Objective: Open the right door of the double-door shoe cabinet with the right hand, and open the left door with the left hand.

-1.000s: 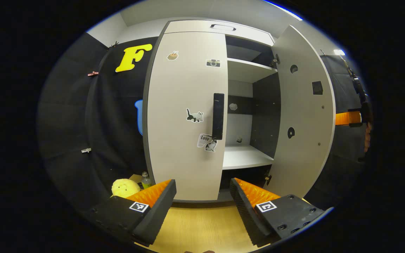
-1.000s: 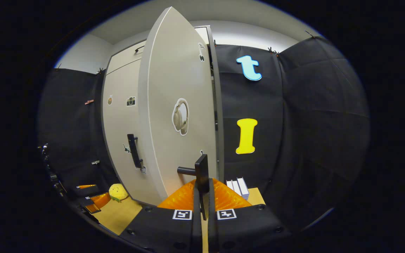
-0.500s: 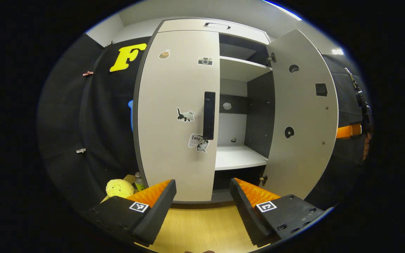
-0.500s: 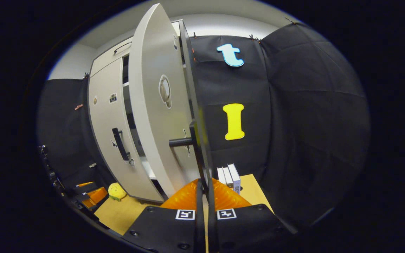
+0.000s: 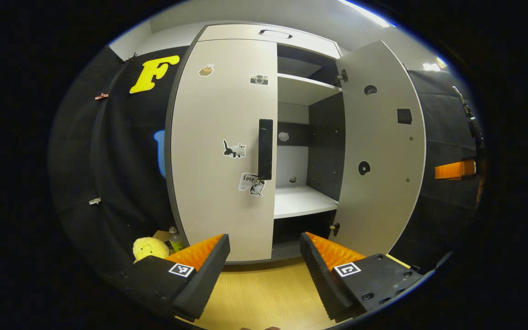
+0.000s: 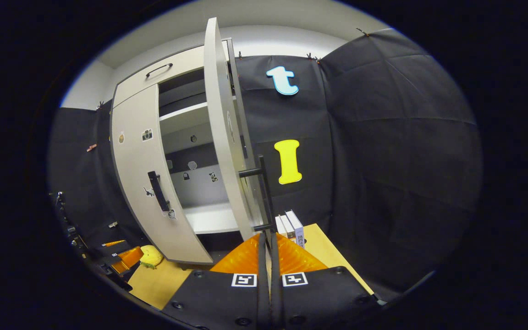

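The light grey shoe cabinet faces me in the left gripper view. Its left door is closed, with a black vertical handle. My left gripper is open, low in front of that door and well short of the handle. The right door stands swung wide, baring white shelves. In the right gripper view this door shows edge-on. My right gripper is shut on its black handle, whose bar runs down between the fingers. The left gripper shows far off at lower left.
A yellow plush toy and a small bottle sit left of the cabinet's base. Several books stand right of the cabinet, behind the open door. The wooden surface runs under both grippers. Black cloth walls close in on both sides.
The right door has swung much farther open with my right gripper still on its handle. The left gripper stayed open, and the cabinet drifted slightly left in its view.
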Available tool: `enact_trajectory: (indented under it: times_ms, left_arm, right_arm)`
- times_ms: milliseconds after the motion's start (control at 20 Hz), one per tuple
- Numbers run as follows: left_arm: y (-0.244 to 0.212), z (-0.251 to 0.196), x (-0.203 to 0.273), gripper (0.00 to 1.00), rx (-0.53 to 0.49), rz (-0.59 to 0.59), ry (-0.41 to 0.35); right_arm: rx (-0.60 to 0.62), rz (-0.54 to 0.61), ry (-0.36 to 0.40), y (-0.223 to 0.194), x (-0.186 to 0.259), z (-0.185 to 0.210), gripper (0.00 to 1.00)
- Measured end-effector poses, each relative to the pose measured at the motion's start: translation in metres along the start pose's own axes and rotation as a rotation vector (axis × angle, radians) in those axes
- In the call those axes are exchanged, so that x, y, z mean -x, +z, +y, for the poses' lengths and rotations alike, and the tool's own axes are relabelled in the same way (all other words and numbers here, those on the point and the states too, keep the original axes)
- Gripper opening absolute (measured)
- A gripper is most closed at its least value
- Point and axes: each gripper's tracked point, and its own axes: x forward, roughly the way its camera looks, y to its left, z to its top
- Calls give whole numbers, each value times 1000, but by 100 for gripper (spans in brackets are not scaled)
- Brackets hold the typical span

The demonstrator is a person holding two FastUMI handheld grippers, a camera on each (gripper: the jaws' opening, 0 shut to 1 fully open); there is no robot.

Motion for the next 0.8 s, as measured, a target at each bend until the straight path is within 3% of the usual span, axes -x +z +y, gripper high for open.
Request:
enact_trajectory:
  times_ms: [200,500,650,700,750,800]
  left_arm:
    - [-5,17,16,95,7,-2,-19]
    - [10,47,27,95,21,-46,-14]
    - [29,55,23,95,19,-87,5]
    - [36,59,20,95,16,-94,27]
    - [41,59,16,95,8,-97,38]
    - [47,57,10,95,-2,-106,37]
  right_arm:
    - [6,-34,-10,-2,22,25,6]
    - [16,-16,44,-29,29,88,8]
    - [56,-17,65,-46,18,110,27]
    - [73,-20,77,-51,12,117,40]
    - [91,-30,90,-56,11,124,44]
    - [101,-36,116,-60,6,134,58]
